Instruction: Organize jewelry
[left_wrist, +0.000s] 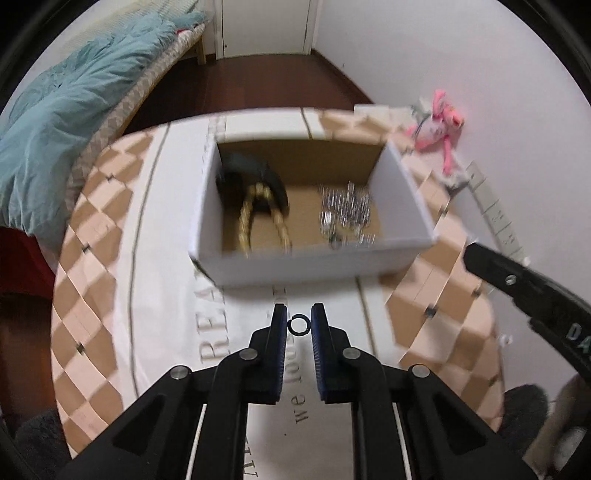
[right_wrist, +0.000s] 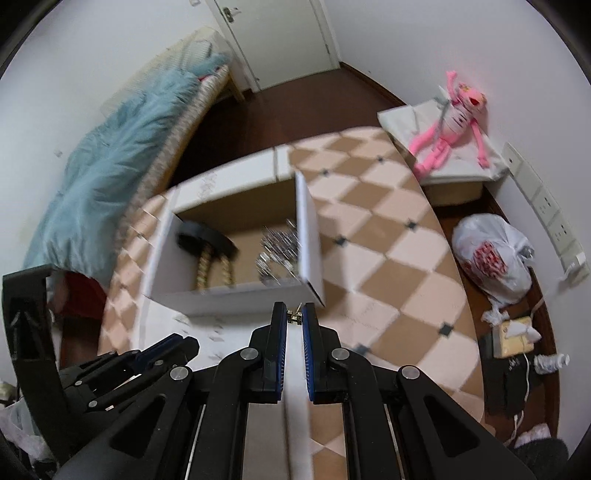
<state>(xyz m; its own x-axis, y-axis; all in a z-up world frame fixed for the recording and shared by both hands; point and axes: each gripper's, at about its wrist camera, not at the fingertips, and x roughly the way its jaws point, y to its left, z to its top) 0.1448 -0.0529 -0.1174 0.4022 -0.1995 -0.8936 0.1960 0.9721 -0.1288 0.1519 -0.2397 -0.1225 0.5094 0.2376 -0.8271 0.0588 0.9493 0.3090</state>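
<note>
A white cardboard box (left_wrist: 417, 214) stands on the checkered table (left_wrist: 96, 206). Inside lie a black band with a gold rope chain (left_wrist: 258, 206) and a pile of silver jewelry (left_wrist: 347, 214). My left gripper (left_wrist: 299, 325) is shut on a small black ring (left_wrist: 298, 325), held just in front of the box's near wall. In the right wrist view, my right gripper (right_wrist: 294, 316) is shut on a small gold earring (right_wrist: 294, 316) before the box (right_wrist: 306, 236). The silver pile (right_wrist: 277, 251) and gold chain (right_wrist: 214, 269) show inside. The left gripper (right_wrist: 147, 362) shows at lower left.
The right gripper's black arm (left_wrist: 524, 295) enters the left wrist view at right. A pink plush toy (right_wrist: 454, 122) lies on a low stand by the wall. A white plastic bag (right_wrist: 491, 254) and clutter sit on the floor at right. A bed with teal blanket (left_wrist: 66, 110) is left.
</note>
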